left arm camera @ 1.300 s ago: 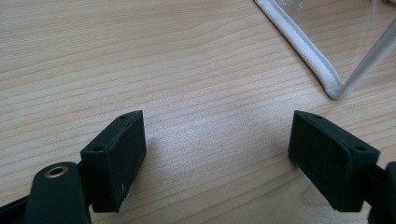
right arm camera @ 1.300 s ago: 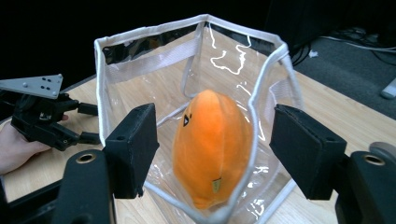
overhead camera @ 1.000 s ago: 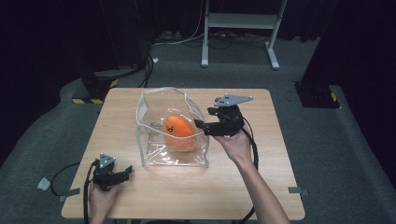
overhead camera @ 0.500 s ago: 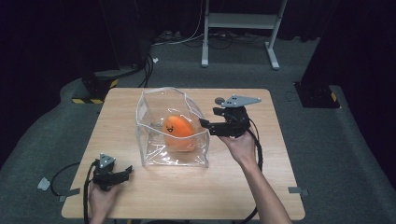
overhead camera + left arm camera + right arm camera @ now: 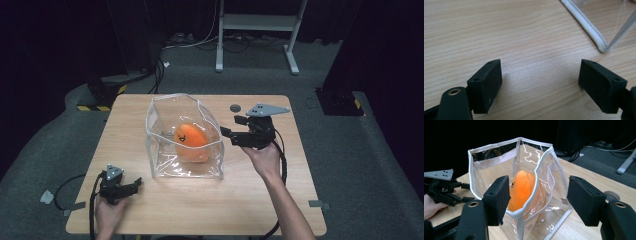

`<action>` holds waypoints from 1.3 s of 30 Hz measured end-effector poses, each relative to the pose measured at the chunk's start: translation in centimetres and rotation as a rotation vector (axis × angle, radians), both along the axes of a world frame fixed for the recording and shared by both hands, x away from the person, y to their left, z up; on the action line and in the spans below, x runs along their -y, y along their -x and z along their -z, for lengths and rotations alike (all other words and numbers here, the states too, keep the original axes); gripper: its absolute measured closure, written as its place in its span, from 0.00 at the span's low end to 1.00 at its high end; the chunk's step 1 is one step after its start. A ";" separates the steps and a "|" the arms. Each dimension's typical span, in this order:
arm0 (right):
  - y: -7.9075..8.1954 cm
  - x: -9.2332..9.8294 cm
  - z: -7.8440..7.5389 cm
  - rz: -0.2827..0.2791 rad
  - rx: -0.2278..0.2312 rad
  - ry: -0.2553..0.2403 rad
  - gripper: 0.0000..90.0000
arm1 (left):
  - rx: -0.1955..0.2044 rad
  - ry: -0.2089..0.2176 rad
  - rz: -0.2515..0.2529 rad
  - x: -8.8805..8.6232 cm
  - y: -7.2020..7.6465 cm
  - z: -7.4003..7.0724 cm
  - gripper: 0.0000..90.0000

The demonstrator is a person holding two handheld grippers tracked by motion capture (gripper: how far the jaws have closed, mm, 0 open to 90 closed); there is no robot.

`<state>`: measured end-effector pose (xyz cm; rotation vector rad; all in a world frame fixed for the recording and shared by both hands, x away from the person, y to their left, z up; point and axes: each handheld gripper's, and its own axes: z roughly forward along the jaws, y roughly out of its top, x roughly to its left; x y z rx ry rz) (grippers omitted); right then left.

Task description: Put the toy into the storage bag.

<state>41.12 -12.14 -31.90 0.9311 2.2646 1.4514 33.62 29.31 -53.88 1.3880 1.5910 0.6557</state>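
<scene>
the orange toy (image 5: pixel 191 141) sits behind the clear bag (image 5: pixel 165 107)'s creased plastic, so glare and folds smear its outline, and the small dark mark on it is too small to read. in the right gripper view the bag's white rim crosses the toy's front and a black jaw covers its left side. the left gripper view cuts the bag off at the top right corner, leaving just a white seam. in the high view the left hand (image 5: pixel 107 212) is cut off by the bottom edge. the small round grey thing (image 5: pixel 235 107) on the table (image 5: pixel 200 200) is too small to tell.
</scene>
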 end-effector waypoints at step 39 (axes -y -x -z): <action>1.4 2.8 0.0 0.049 0.029 -0.054 0.39 | -0.002 -0.001 0.002 0.0 0.0 0.0 0.21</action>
